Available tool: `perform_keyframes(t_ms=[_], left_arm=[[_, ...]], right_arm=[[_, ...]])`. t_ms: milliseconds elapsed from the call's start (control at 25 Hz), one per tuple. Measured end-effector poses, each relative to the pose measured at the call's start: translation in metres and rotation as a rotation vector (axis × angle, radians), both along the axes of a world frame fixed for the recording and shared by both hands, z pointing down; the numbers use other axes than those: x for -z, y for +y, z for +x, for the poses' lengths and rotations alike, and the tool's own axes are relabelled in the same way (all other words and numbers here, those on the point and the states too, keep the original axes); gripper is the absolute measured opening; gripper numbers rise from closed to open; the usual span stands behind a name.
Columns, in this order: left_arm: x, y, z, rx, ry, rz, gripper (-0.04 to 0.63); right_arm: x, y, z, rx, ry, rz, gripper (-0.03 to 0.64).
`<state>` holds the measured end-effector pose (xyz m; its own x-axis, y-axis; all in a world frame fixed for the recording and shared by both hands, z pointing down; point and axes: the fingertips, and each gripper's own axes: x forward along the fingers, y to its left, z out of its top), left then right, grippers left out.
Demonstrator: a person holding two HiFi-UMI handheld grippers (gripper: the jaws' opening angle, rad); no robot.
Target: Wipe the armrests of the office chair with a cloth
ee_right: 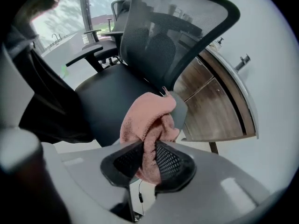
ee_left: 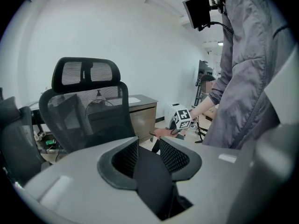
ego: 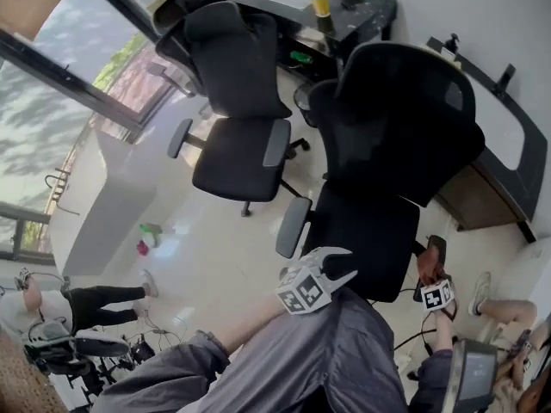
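Your right claw (ee_right: 148, 164) clenches the pink cloth (ee_right: 145, 115) down on the armrest (ee_right: 181, 110), ready for wiping; your left claw (ee_left: 148, 155) hangs released, spare.

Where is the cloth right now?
The cloth is clamped in the right gripper and lies against the near chair's armrest, at the head view's lower right.

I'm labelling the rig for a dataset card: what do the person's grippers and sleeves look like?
The left gripper and right gripper are pale grey shells with black, cross-hatched fingers. Each carries a white cube of black square markers. The sleeves are grey.
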<state>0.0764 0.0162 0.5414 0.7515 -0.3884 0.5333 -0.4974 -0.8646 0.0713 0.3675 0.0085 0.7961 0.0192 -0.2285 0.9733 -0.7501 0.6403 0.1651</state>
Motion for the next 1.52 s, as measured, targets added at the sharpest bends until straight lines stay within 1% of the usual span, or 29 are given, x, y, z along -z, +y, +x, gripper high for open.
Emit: perform_keyframes(t_ms=[120, 240, 360, 440, 520, 640, 720, 800, 880, 960, 1000, 1040, 1080, 1120, 1200, 1240, 1400, 1520], left_arm=[[0.009, 0.001, -0.010, -0.005, -0.002, 0.010, 0.160], [0.015, -0.002, -0.015, -0.006, -0.003, 0.015, 0.161], [0.018, 0.001, -0.014, 0.003, 0.003, 0.017, 0.160], [0.016, 0.007, -0.015, 0.015, -0.001, 0.021, 0.160], [0.015, 0.010, -0.021, 0.028, -0.009, 0.022, 0.160], [0.017, 0.006, -0.035, 0.062, -0.017, 0.023, 0.160], [0.022, 0.011, -0.038, 0.079, -0.016, 0.022, 0.160], [0.027, 0.027, -0.044, 0.077, -0.010, 0.026, 0.160], [0.030, 0.043, -0.072, 0.091, -0.020, 0.047, 0.160], [0.037, 0.050, -0.117, 0.146, -0.052, 0.074, 0.160], [0.041, 0.052, -0.134, 0.177, -0.069, 0.080, 0.160], [0.041, 0.053, -0.139, 0.195, -0.081, 0.078, 0.160], [0.039, 0.050, -0.131, 0.192, -0.082, 0.068, 0.160], [0.034, 0.043, -0.114, 0.167, -0.071, 0.055, 0.160], [0.024, 0.025, -0.076, 0.103, -0.043, 0.035, 0.160], [0.020, 0.017, -0.065, 0.082, -0.040, 0.032, 0.160], [0.017, 0.005, -0.046, 0.031, -0.040, 0.040, 0.160], [0.019, -0.001, -0.029, -0.020, -0.028, 0.051, 0.160]], right_arm=[[0.004, 0.042, 0.017, -0.028, 0.041, -0.047, 0.074], [0.016, 0.072, 0.024, -0.041, 0.063, -0.093, 0.074], [0.026, 0.089, 0.032, -0.027, 0.075, -0.117, 0.074], [0.025, 0.091, 0.036, -0.016, 0.082, -0.123, 0.074], [0.023, 0.077, 0.034, 0.006, 0.092, -0.113, 0.074], [0.025, 0.036, 0.026, 0.043, 0.100, -0.075, 0.074], [0.028, 0.017, 0.028, 0.043, 0.110, -0.053, 0.074], [0.022, 0.004, 0.020, 0.030, 0.093, -0.044, 0.074], [0.010, -0.015, -0.006, 0.032, 0.063, -0.027, 0.074], [-0.002, -0.037, -0.036, 0.043, 0.033, -0.004, 0.074], [-0.006, -0.047, -0.049, 0.049, 0.021, 0.008, 0.074], [-0.009, -0.056, -0.057, 0.055, 0.014, 0.022, 0.074], [-0.009, -0.064, -0.060, 0.058, 0.013, 0.035, 0.074], [-0.005, -0.070, -0.054, 0.060, 0.019, 0.048, 0.074], [0.007, -0.078, -0.029, 0.060, 0.039, 0.070, 0.074], [0.010, -0.080, -0.021, 0.057, 0.044, 0.071, 0.074], [0.009, -0.072, -0.020, 0.078, 0.023, 0.052, 0.074], [0.011, -0.058, -0.018, 0.070, 0.020, 0.040, 0.074]])
